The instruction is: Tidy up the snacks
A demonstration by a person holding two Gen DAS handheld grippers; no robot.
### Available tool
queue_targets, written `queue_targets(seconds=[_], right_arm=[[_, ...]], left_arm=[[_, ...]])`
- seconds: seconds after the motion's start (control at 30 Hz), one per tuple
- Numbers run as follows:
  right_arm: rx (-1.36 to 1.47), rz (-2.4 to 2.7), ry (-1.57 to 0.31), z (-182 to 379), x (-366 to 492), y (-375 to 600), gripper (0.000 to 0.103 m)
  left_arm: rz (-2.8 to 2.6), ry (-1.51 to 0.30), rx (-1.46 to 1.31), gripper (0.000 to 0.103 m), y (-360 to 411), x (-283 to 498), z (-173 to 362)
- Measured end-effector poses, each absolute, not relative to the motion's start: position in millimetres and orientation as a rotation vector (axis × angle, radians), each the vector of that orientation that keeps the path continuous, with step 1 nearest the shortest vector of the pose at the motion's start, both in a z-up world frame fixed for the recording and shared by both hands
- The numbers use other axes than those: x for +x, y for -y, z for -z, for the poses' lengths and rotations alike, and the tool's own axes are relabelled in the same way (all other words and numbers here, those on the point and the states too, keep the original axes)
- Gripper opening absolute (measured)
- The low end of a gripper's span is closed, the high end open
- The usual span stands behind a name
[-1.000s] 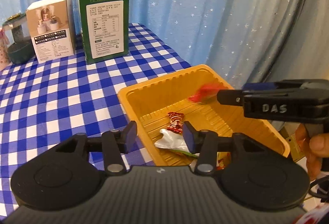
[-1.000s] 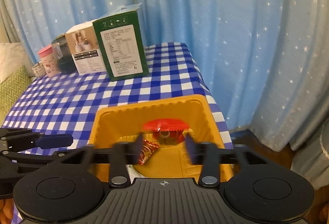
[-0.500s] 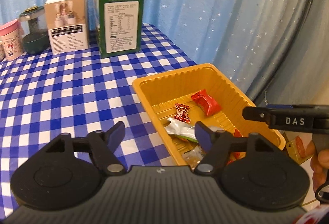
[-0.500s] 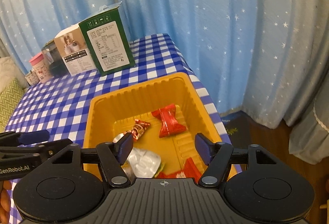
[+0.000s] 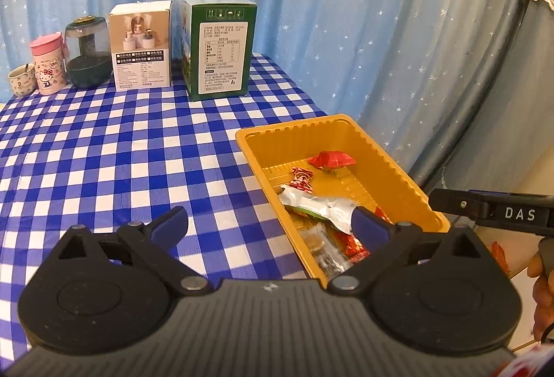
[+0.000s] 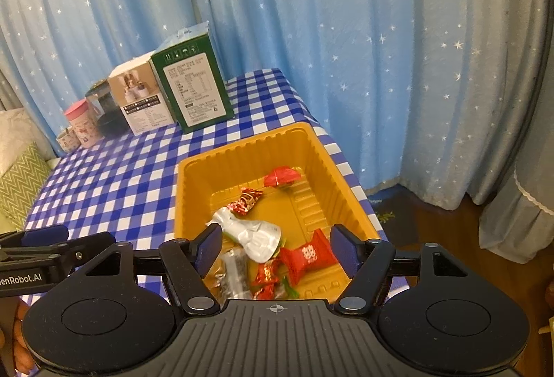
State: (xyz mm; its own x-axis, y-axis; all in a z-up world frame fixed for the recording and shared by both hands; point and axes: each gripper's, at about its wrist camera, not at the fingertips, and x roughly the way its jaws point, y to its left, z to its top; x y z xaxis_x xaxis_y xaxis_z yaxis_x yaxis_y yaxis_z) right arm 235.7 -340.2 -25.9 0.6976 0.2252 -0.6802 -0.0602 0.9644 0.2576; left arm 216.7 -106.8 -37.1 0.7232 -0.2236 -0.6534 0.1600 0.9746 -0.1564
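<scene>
A yellow plastic tray (image 5: 256,148) sits at the right edge of the blue checked table, and its wall (image 6: 180,190) fills the right wrist view. In it lie a red wrapped candy (image 5: 330,159) (image 6: 282,177), a small red-and-white candy (image 5: 302,177), a silver pouch (image 6: 252,233), another red candy (image 6: 308,256) and several smaller wrappers. My left gripper (image 5: 270,224) hovers over the tray's near left corner, its jaws opening wide with nothing gripped. My right gripper (image 6: 277,245) hangs above the tray's near end, jaws opening, holding nothing.
At the table's back stand a green carton (image 5: 221,55), a white box (image 5: 140,51), a dark jar (image 5: 86,55), a pink cup (image 5: 48,65) and a small mug (image 5: 21,79). Star-print curtains hang behind. The table drops off right of the tray to wooden floor (image 6: 432,231).
The red candy left the right gripper's fingers and now lies in the tray. Both grippers drew back and up from the tray. The left jaws spread much wider, the right slightly.
</scene>
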Motion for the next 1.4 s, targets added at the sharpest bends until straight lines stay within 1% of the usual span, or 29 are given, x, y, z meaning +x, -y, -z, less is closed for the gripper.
queue_targets(seconds=[0.07,0.3,0.57,0.9,1.4], right_arm=[[0.223,-0.16,-0.775,19.7,226.4,339.4,0.072],[0.207,-0.161,-0.753,1.1,193.1,334.4,0.075],[0.183,-0.166,-0.722,-15.9,150.4,325.8,0.083],[0.17,-0.158,-0.741,-12.7,100.2,321.5,0.086],[0.172,-0.128,-0.697,-33.8,38.1,316.0,0.086]], left_arm=[[0.208,-0.718,-0.096,0.103,106.2,204.8,32.1],[0.204,-0.689,-0.092,0.103,109.0,168.8,20.5],[0.201,-0.674,-0.1,0.103,104.5,127.6,8.8],[0.159,-0.677,-0.077,0.103,94.9,83.1,-0.4],[0.139,-0.657,-0.089,0.103,92.0,20.5,-14.7]])
